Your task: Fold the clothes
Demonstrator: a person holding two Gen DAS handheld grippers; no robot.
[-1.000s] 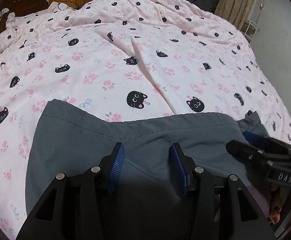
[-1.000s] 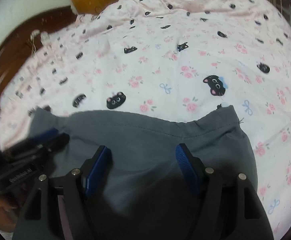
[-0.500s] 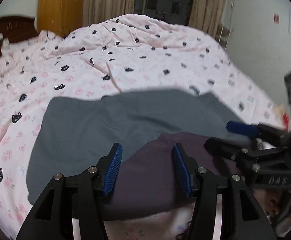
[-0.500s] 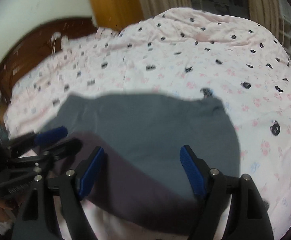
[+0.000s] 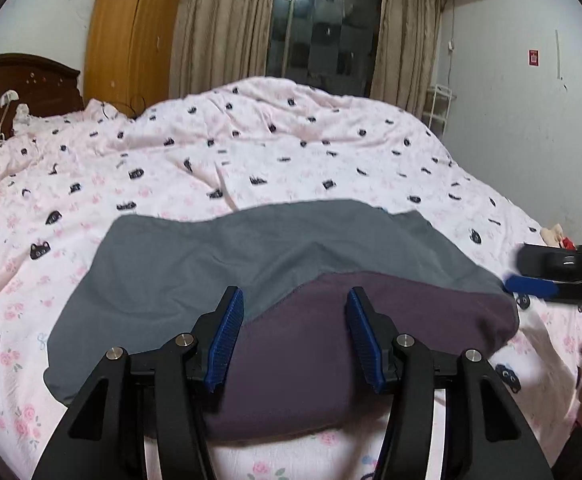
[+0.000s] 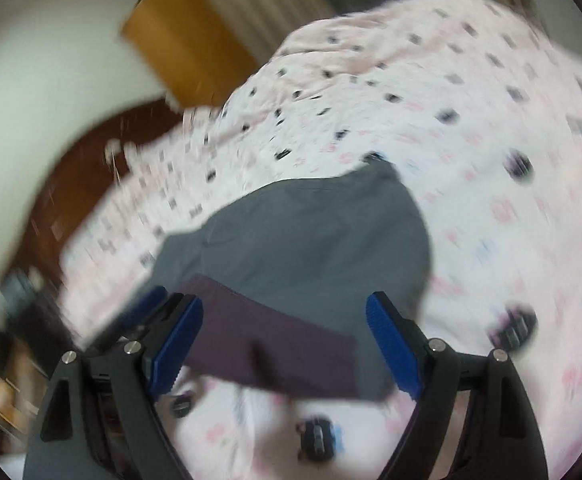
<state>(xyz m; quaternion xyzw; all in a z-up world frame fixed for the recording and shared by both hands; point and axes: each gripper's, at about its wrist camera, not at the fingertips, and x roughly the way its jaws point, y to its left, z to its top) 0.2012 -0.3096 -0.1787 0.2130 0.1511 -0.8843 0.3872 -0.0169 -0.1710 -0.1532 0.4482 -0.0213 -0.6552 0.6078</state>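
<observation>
Below, folded garment (image 5: pixel 195 264) lies under spread left gripper (image 5: pixel 295 336); right gripper (image 6: pixel 285 344) opening, empty.

Both views are round fisheye pictures with dark corners and strongly bent edges, lit by soft, even indoor light; the window (image 5: pixel 325 28) is dark and reflects one ceiling lamp as a small bright spot. The left wrist view is sharp, with only a faint soft shadow under the folded garment (image 5: pixel 275 280) on the pink bedspread (image 5: pixel 291 148) and slight blur on the right gripper (image 5: pixel 547 276) at its right edge. The right wrist view is heavily smeared by motion, so the bedspread pattern streaks, though the blue fingers (image 6: pixel 395 350) stay fairly crisp.
</observation>
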